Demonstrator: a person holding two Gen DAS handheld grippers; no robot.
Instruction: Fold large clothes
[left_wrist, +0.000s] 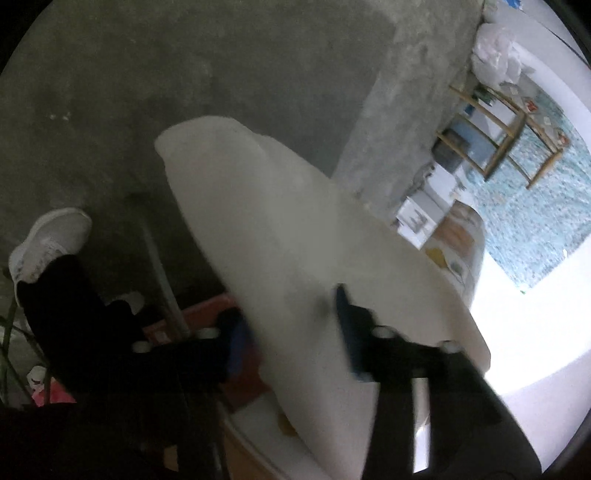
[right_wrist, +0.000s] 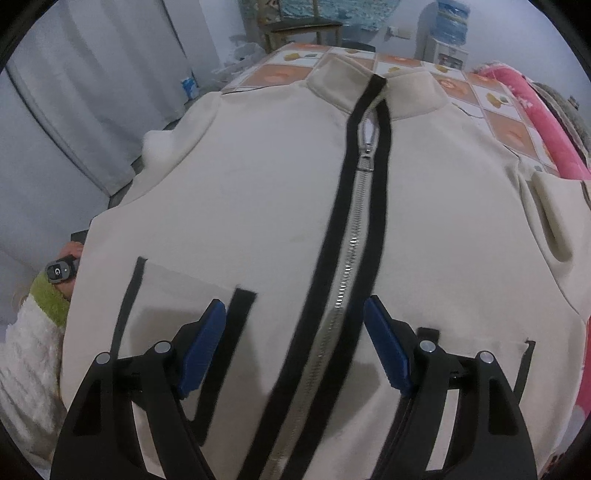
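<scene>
Cream jacket (right_wrist: 258, 206) lies flat, zipped, on tiled table (right_wrist: 509, 136). R gripper (right_wrist: 295, 343) fingers spread wide above zipper (right_wrist: 354, 236), grasping nothing. L gripper (left_wrist: 291, 332) fingers clenched on jacket sleeve (left_wrist: 266, 229), off table edge.

Cream jacket (right_wrist: 258, 206) — black-edged zip nearly closed, collar far, spread front-up over patterned tablecloth (right_wrist: 506, 122)

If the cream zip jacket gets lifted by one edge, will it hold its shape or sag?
The cream jacket will probably sag: its sleeve already hangs limp off the table edge from the left gripper. It looks thick and fleecy, so likely bulky. The metal zipper may stiffen the centre line slightly.
</scene>
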